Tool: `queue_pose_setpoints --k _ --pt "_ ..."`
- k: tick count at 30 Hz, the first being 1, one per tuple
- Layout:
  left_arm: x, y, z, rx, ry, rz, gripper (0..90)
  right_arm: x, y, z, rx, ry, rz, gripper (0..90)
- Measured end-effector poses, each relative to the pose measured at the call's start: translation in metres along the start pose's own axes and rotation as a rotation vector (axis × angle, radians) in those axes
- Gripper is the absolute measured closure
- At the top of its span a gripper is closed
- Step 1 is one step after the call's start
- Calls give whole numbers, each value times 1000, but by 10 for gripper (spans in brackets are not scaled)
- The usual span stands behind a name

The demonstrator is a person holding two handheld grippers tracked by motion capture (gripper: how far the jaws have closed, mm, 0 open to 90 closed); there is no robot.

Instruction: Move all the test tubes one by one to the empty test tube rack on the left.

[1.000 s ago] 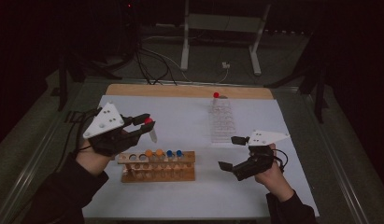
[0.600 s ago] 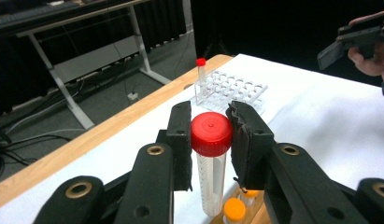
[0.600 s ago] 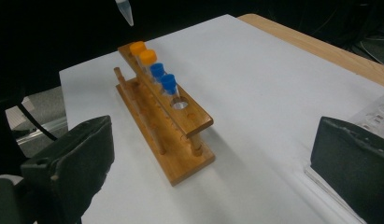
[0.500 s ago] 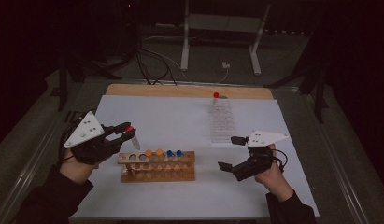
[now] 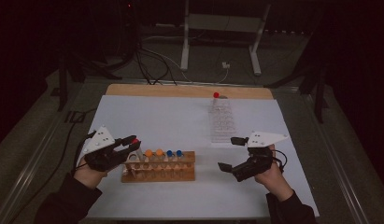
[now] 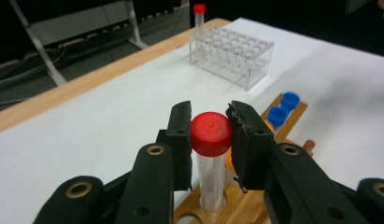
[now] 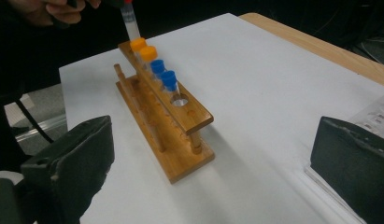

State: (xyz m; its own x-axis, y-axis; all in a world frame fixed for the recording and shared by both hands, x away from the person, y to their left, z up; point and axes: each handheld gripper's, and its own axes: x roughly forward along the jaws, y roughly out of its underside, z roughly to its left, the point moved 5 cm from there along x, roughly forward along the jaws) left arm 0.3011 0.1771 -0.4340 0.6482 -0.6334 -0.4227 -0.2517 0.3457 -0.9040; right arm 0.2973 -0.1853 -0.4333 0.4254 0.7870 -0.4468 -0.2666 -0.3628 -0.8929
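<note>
The left gripper (image 6: pixel 210 140) has its jaws closed on the cap of the red-capped tube (image 6: pixel 211 154), held upright over the end hole of the wooden rack (image 5: pixel 158 167) near the table's front edge — probably so it drops in straight, though its foot is hidden. The right gripper (image 5: pixel 233 153) waits beside the rack, jaws wide apart and empty — clear of the work.

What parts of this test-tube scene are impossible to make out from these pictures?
- Red-capped tube: its foot, left gripper view; the wooden rack and left tongs cover it.
- Clear rack: its holes, high view; too small.
- Right tongs: tips cut off, right gripper view.
</note>
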Motion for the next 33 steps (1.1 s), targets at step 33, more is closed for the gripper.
queue_pose_setpoints --k 33 --pt "6 31 -6 -25 70 43 528 -7 -4 -5 11 0 -14 0"
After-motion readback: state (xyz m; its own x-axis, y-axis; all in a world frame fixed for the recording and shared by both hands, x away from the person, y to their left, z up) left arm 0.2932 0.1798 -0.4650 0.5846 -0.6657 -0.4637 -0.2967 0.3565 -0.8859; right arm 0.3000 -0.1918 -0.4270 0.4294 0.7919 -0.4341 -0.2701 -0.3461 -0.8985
